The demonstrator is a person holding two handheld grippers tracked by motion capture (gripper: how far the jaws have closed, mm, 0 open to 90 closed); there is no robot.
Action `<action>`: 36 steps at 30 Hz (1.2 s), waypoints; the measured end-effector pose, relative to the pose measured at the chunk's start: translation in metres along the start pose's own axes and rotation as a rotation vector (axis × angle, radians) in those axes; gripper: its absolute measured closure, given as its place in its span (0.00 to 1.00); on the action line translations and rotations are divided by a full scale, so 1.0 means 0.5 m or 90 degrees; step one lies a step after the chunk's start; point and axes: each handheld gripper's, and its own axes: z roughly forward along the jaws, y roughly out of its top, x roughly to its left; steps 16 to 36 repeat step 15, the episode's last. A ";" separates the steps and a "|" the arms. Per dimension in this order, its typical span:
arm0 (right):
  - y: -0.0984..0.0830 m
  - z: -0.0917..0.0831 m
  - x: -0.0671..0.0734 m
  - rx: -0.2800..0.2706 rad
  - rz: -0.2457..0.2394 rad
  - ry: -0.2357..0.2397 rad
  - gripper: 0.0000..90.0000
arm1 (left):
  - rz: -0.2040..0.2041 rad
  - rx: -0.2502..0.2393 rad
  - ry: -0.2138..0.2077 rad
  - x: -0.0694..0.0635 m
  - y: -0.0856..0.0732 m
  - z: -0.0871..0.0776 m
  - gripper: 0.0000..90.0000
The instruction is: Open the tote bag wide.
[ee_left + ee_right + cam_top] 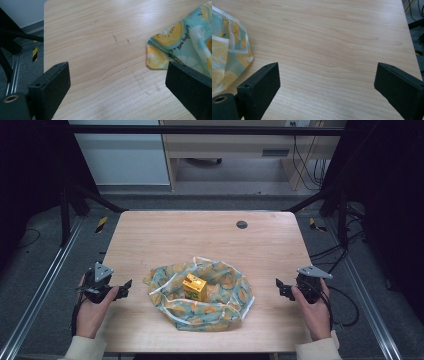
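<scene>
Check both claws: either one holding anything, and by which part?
Nothing held. Left claw and right claw are open over the table, apart from the cloth.

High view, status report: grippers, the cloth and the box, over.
Left gripper open, right gripper open, both empty. Yellow box sits on lemon-print cloth, mid-table. Nothing in the way.

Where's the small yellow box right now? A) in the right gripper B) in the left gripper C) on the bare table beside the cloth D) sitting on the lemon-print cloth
D: the yellow box sits in the middle of the lemon-print cloth; the left gripper and the right gripper are both open and empty.
</scene>
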 end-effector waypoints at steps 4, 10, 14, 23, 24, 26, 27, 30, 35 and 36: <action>-0.004 0.006 -0.001 0.019 -0.002 -0.001 0.10 | 0.001 0.025 -0.007 0.001 -0.005 0.009 0.07; -0.014 0.004 0.005 0.051 -0.017 -0.010 0.11 | 0.006 0.069 -0.004 -0.002 -0.012 0.019 0.07; -0.015 0.006 0.008 0.057 -0.020 -0.007 0.11 | 0.003 0.064 -0.004 -0.002 -0.010 0.017 0.08; -0.015 0.007 0.008 0.059 -0.024 -0.009 0.11 | 0.002 0.064 -0.005 -0.002 -0.010 0.017 0.08; -0.015 0.007 0.008 0.059 -0.024 -0.009 0.11 | 0.002 0.064 -0.005 -0.002 -0.010 0.017 0.08; -0.015 0.007 0.008 0.059 -0.024 -0.009 0.11 | 0.002 0.064 -0.005 -0.002 -0.010 0.017 0.08; -0.015 0.007 0.008 0.059 -0.024 -0.009 0.11 | 0.002 0.064 -0.005 -0.002 -0.010 0.017 0.08; -0.015 0.007 0.008 0.059 -0.024 -0.009 0.11 | 0.002 0.064 -0.005 -0.002 -0.010 0.017 0.08; -0.015 0.007 0.008 0.059 -0.024 -0.009 0.11 | 0.002 0.064 -0.005 -0.002 -0.010 0.017 0.08; -0.015 0.007 0.008 0.059 -0.024 -0.009 0.11 | 0.002 0.064 -0.005 -0.002 -0.010 0.017 0.08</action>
